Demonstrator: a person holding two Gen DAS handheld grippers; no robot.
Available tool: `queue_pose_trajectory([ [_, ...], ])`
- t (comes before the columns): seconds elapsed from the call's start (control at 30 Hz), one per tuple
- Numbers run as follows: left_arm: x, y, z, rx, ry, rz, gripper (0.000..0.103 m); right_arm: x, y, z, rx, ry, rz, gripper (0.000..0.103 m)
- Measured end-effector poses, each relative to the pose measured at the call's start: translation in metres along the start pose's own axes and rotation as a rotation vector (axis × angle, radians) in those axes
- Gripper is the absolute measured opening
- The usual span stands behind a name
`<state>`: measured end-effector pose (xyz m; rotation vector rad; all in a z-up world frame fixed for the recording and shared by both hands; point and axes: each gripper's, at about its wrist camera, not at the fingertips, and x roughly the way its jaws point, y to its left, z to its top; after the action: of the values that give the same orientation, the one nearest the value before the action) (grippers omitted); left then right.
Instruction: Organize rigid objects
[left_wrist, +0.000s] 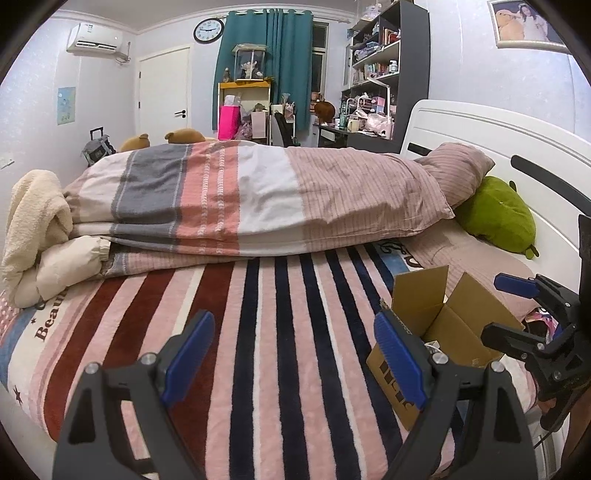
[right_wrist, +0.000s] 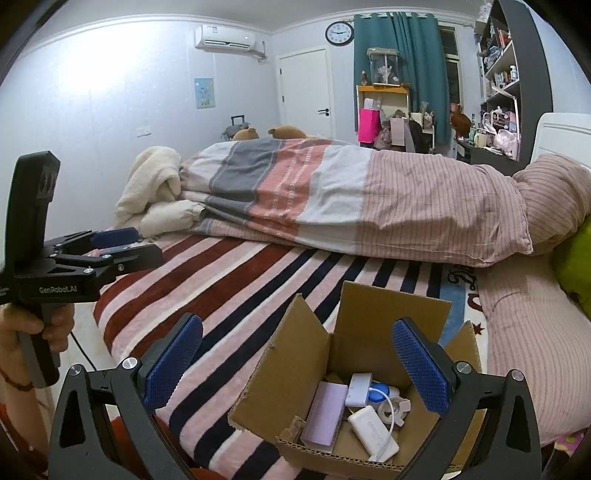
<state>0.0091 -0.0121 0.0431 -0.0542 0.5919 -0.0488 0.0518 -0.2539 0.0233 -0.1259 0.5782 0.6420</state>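
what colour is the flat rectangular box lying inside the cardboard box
Pale lilac-pink box, seen best from the right wrist view, inside the cardboard box.

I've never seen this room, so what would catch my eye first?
The open cardboard box on the striped blanket, holding small pale gadgets, sits right below the right hand-held gripper, whose jaws are empty. Behind it lies a folded striped duvet; a green plush rests by the headboard.

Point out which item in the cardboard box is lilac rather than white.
The flat rectangular case along the left inside wall of the cardboard box; the adapter-like pieces beside it are white.
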Motion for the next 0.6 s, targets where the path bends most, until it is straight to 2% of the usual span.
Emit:
queue_pose_trajectory([
  [0.6,-0.003,0.004,-0.001,-0.003,-0.011,0.046,0.086,0.004,0.011,0.000,-0.003,-0.003,0.013,0.103],
])
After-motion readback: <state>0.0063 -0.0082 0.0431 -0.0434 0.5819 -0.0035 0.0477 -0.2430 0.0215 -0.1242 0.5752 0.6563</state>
